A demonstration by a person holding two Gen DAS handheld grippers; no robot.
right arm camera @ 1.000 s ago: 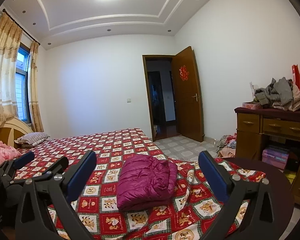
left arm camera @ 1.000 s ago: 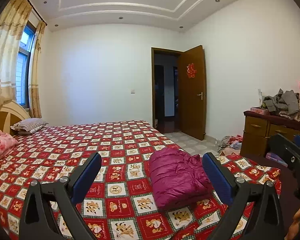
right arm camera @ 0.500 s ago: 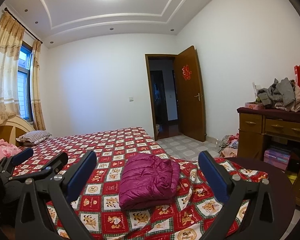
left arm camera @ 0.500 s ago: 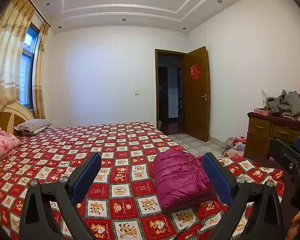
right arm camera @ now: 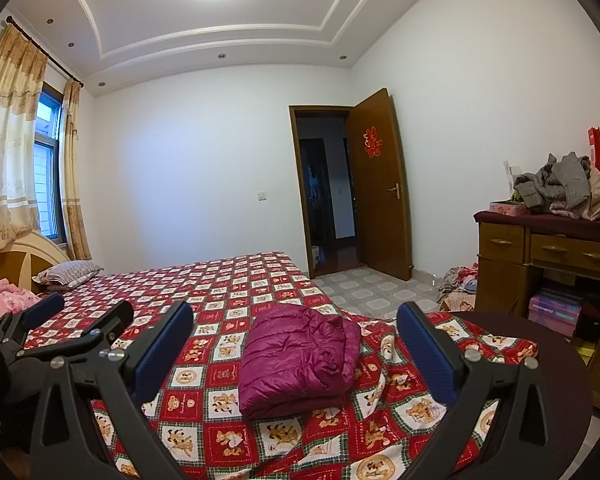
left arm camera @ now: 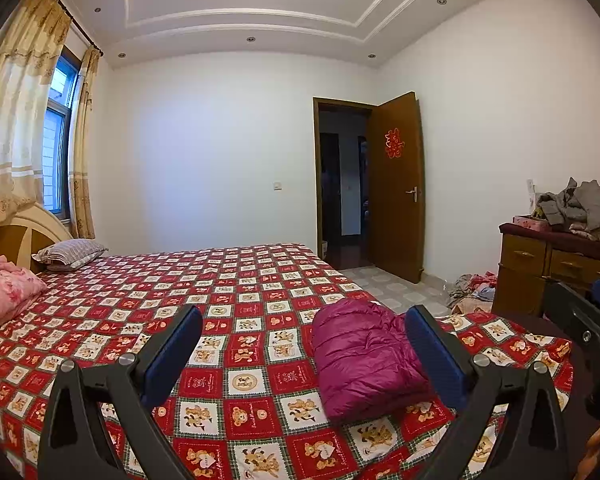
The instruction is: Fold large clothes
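Note:
A magenta puffer jacket [left arm camera: 362, 354] lies folded into a compact block on the red patchwork bedspread [left arm camera: 236, 292], near the bed's foot corner; it also shows in the right wrist view [right arm camera: 296, 354]. My left gripper [left arm camera: 304, 332] is open and empty, held above the bed short of the jacket. My right gripper [right arm camera: 294, 330] is open and empty, also held back from the jacket. The left gripper shows at the left edge of the right wrist view [right arm camera: 76, 320], and the right gripper shows at the right edge of the left wrist view [left arm camera: 588, 312].
A striped pillow [left arm camera: 70, 252] and a pink quilt [left arm camera: 4, 294] lie at the headboard end. A wooden dresser [right arm camera: 540, 256] piled with grey clothes [right arm camera: 560, 186] stands right. Clothes lie on the floor [right arm camera: 458, 286] by the open door [right arm camera: 380, 184]. A dark round table [right arm camera: 548, 368] sits beside the bed corner.
Both grippers have drawn back and tilted up slightly, so the jacket sits a little lower and farther in both views. Both stay open and the jacket has not moved.

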